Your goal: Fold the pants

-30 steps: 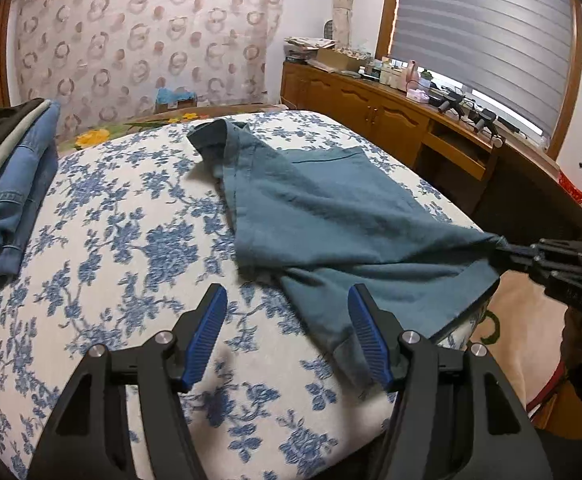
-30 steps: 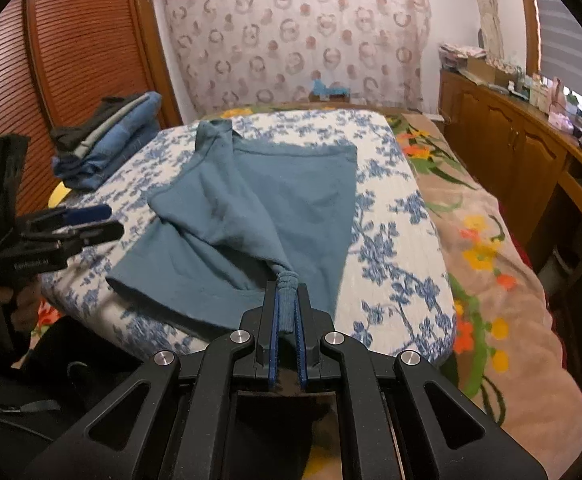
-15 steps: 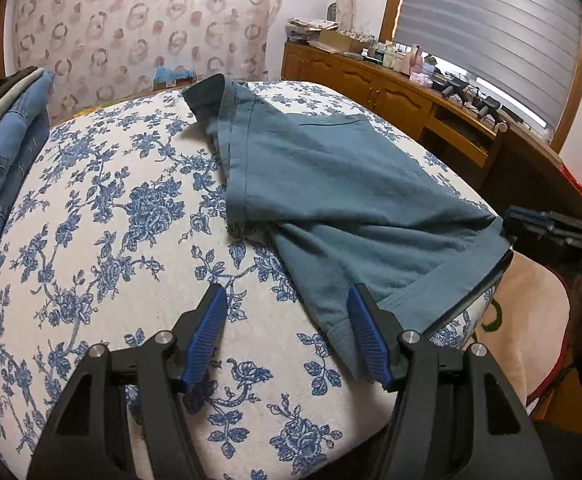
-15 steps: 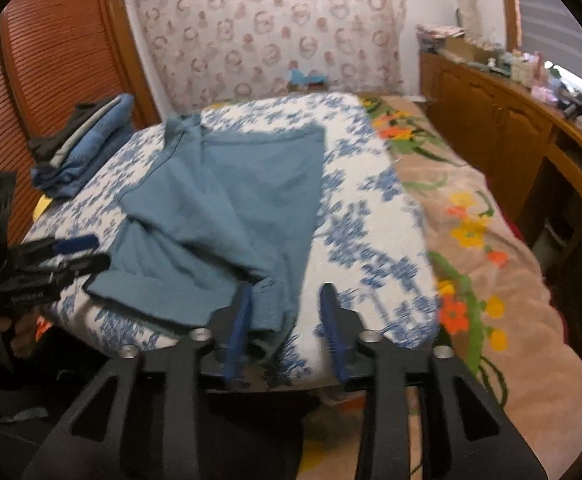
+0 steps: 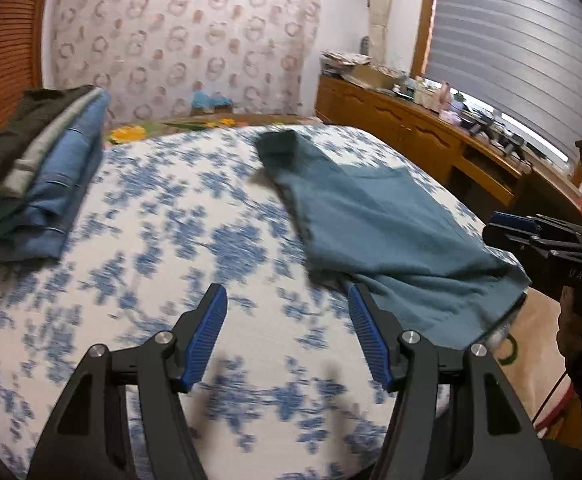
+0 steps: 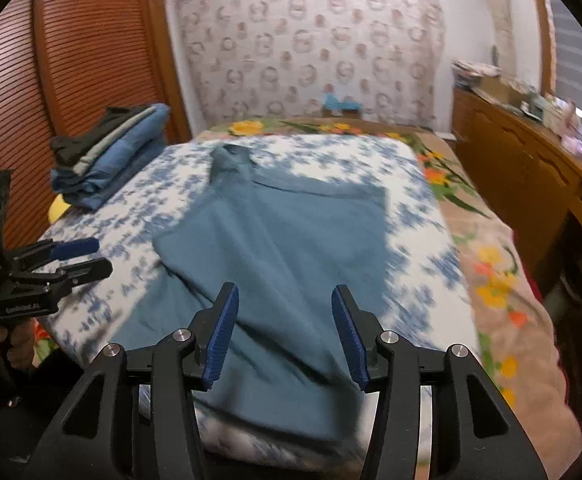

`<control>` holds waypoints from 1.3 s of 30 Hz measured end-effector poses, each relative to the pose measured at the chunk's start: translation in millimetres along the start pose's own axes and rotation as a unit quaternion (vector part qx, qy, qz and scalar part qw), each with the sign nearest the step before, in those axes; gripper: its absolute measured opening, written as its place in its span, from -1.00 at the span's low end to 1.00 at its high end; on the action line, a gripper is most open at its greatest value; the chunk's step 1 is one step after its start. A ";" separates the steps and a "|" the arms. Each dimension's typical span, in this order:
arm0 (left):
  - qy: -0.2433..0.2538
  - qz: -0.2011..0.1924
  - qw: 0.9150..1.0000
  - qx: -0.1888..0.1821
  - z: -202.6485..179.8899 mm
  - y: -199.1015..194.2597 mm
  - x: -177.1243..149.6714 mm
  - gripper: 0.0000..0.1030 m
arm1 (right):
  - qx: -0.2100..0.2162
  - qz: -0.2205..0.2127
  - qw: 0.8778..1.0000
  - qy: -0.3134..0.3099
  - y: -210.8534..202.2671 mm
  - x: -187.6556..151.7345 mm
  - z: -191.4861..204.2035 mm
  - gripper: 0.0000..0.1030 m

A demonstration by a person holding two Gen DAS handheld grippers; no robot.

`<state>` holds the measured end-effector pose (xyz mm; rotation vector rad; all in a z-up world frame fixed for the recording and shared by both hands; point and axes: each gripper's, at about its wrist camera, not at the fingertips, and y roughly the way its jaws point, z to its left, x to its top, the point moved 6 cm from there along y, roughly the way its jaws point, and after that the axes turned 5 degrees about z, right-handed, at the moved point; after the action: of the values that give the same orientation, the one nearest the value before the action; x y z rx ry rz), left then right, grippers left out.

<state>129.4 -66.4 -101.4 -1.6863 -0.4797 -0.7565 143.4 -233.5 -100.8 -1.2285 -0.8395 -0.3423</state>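
Teal pants (image 5: 375, 224) (image 6: 287, 232) lie partly folded on the blue-flowered bed cover, their near hem at the bed's front edge. My left gripper (image 5: 285, 312) is open over bare cover just left of the hem, nothing between its fingers. My right gripper (image 6: 283, 312) hovers above the pants' near part, jaws opening, pads not pressing the cloth. In the left wrist view the right gripper (image 5: 511, 226) shows at the right edge, beside the hem corner. The left gripper (image 6: 79, 258) appears at the left in the right wrist view.
A stack of folded clothes (image 5: 39, 176) (image 6: 107, 152) sits on the bed's far left. A wooden cabinet (image 5: 411, 120) with clutter runs along the right wall under a window. A flowered blanket (image 6: 491, 264) covers the bed's right side. A slatted wooden door (image 6: 71, 60) stands left.
My right gripper has let go of the bunched pants corner and opened; the cloth has dropped flat on the bed. The left gripper stayed open and its view swung left.
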 end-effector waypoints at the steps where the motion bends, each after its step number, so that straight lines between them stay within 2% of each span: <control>1: -0.003 -0.002 1.000 0.005 5.3 -1.5 1.4 0.21 | 0.006 0.000 1.000 -0.006 4.4 4.1 5.5 -0.04; 3: -0.008 -0.004 1.000 0.011 14.1 -3.5 3.4 0.21 | 0.024 0.004 1.000 -0.018 15.0 11.4 17.0 -0.04; 6: -0.012 -0.006 1.000 0.016 23.6 -4.7 5.0 0.21 | 0.075 0.024 0.997 -0.024 36.0 20.0 36.1 -0.04; 12: -0.017 -0.006 1.000 0.022 32.0 -4.8 2.6 0.21 | 0.093 0.044 0.993 -0.065 65.2 31.3 69.3 -0.04; 18: -0.024 -0.001 0.999 0.024 38.1 -2.1 -0.7 0.21 | 0.099 0.058 0.988 -0.099 82.5 38.8 91.1 -0.04; 23: -0.027 0.003 0.999 0.028 43.6 0.3 -5.0 0.21 | 0.093 0.087 0.984 -0.127 100.2 36.6 103.4 -0.04; 29: -0.032 0.005 0.999 0.030 47.6 -0.5 -8.0 0.21 | 0.069 0.112 0.978 -0.162 117.5 32.1 111.3 -0.04; 30: -0.032 0.005 0.999 0.030 47.4 -0.9 -8.4 0.21 | 0.065 0.114 0.977 -0.166 119.1 32.0 111.8 -0.06; 34: -0.030 0.007 0.999 0.027 46.1 -0.5 -9.9 0.21 | 0.064 0.111 0.977 -0.170 117.6 35.6 109.6 -0.61; 36: -0.028 0.010 0.999 0.024 43.2 2.4 -10.4 0.21 | 0.075 0.108 0.978 -0.159 114.4 39.8 106.2 -0.78; 39: -0.014 0.013 1.000 0.020 34.5 9.1 -8.1 0.21 | 0.086 0.100 0.981 -0.144 109.0 48.1 99.4 -0.84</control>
<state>137.7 -34.7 -117.7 -1.6652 -0.4887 -0.7006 208.3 -96.1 -131.8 -1.2038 -0.9609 0.0733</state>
